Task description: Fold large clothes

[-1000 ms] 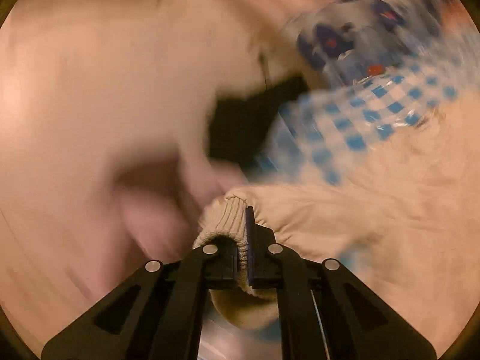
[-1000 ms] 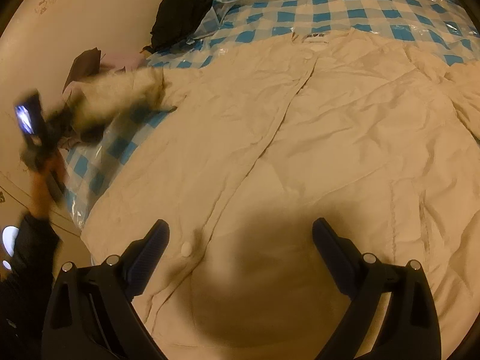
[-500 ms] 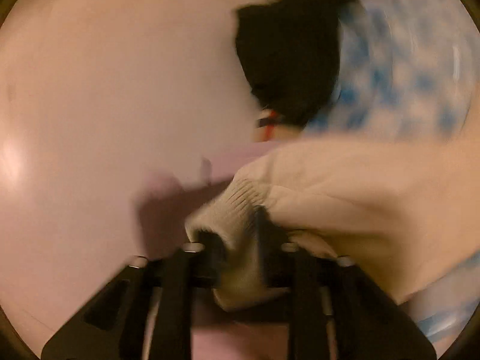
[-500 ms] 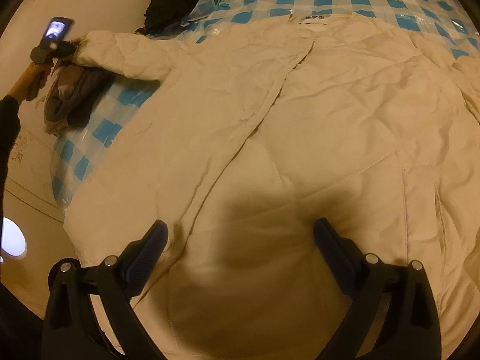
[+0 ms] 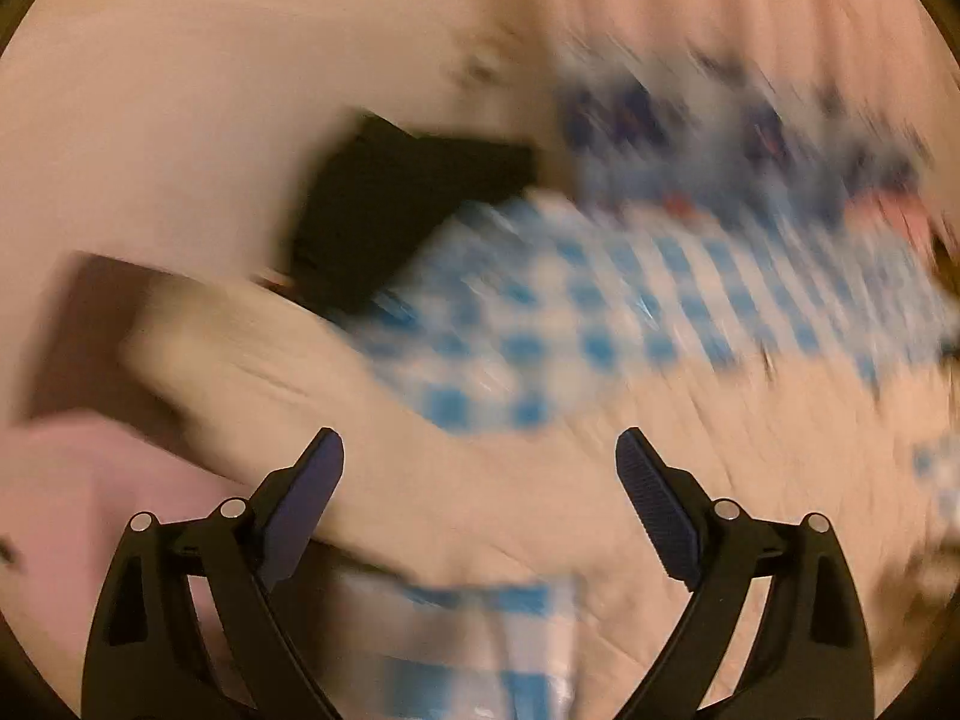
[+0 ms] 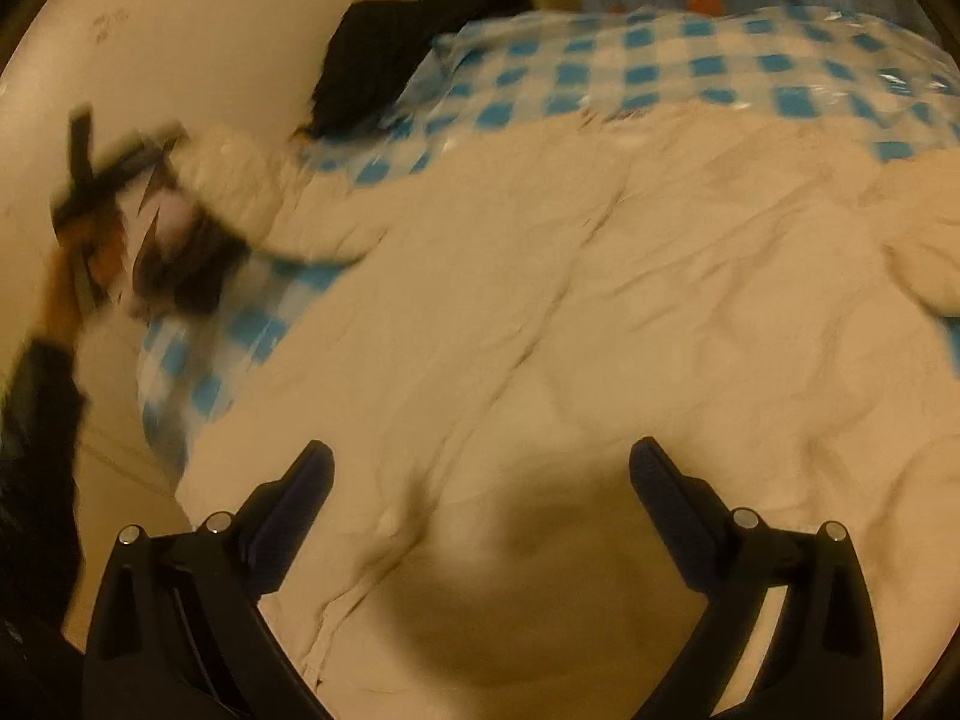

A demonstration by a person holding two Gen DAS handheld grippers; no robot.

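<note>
While its jaws have just been opening, the left gripper [image 5: 480, 462] is held spread and empty just above the jacket sleeve [image 5: 372, 420].

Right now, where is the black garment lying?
In the right wrist view the black garment lies at upper left, at the far corner of the blue checked cover, beyond the sleeve of the cream jacket.

One cream jacket [image 6: 600, 312], one checked cloth [image 6: 690, 66], one black garment [image 6: 384, 54]
</note>
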